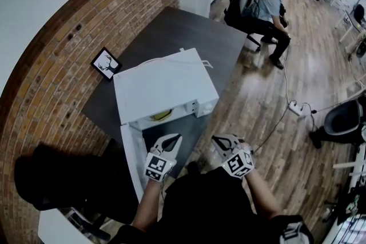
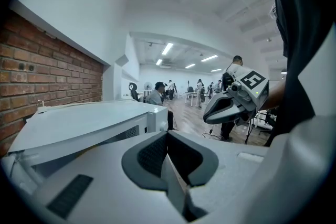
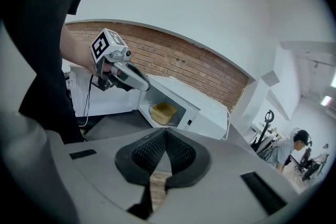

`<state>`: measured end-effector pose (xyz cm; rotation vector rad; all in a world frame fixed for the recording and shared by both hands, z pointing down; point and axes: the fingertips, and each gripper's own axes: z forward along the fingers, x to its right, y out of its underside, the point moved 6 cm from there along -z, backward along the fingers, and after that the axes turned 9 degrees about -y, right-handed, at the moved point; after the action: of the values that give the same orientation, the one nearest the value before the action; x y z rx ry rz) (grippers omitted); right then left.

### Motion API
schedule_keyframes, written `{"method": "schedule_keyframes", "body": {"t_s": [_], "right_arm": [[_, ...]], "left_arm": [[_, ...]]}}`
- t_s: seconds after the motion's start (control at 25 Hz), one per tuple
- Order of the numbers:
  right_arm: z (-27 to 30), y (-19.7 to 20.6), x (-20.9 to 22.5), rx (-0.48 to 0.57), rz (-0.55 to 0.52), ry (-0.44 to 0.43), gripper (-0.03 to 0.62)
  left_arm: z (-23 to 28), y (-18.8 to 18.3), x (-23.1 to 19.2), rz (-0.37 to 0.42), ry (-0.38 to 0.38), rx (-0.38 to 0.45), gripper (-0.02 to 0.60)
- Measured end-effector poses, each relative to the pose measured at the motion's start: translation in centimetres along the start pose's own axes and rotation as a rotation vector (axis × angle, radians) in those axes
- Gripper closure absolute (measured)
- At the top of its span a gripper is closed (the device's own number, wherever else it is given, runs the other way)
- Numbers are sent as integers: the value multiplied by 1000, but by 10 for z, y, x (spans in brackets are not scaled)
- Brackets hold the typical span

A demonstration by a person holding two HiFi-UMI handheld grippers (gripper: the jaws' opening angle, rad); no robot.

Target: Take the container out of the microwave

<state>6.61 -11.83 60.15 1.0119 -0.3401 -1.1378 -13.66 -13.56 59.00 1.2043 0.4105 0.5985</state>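
A white microwave (image 1: 166, 86) stands on a dark table (image 1: 171, 31), its door (image 1: 132, 160) swung open toward me on the left. Inside sits a yellow container (image 1: 161, 115), seen more plainly in the right gripper view as a shallow yellow tub (image 3: 163, 112) in the open cavity. My left gripper (image 1: 175, 139) hovers in front of the opening, jaws shut and empty. My right gripper (image 1: 217, 140) is beside it to the right, also shut with nothing held. Neither touches the microwave. In the left gripper view the shut jaws (image 2: 167, 135) point over the microwave's top (image 2: 84, 118).
A brick wall (image 1: 63, 54) runs behind the table, with a small framed deer picture (image 1: 106, 63) leaning on it. A person sits on an office chair (image 1: 269, 8) further off. A power strip and cable (image 1: 296, 108) lie on the wooden floor, near a black chair (image 1: 343, 120).
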Motion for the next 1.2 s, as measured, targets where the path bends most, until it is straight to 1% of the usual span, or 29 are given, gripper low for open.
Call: {"method": "schedule_keyframes", "body": {"t_s": [0.16, 0.4, 0.52, 0.68, 0.76, 0.88, 1.12, 1.2], "right_arm": [[-6, 4, 2, -16, 22, 28, 595], [-2, -2, 5, 14, 33, 55, 595], [2, -2, 4, 11, 27, 38, 595], [7, -7, 7, 27, 31, 21, 595], [10, -10, 11, 33, 28, 16, 595], [16, -13, 12, 40, 16, 7, 595], [22, -11, 4, 23, 10, -29, 595], [22, -9, 2, 15, 7, -37, 595]], "left_arm": [[3, 1, -1, 6, 19, -4, 580], [6, 1, -9, 23, 12, -15, 580], [7, 4, -11, 52, 3, -35, 580], [10, 9, -15, 125, -13, -85, 580], [13, 12, -16, 147, -10, -103, 580], [19, 20, -21, 159, -9, -124, 580], [32, 41, -43, 148, -43, -176, 580], [36, 46, -50, 159, -50, -195, 580]]}}
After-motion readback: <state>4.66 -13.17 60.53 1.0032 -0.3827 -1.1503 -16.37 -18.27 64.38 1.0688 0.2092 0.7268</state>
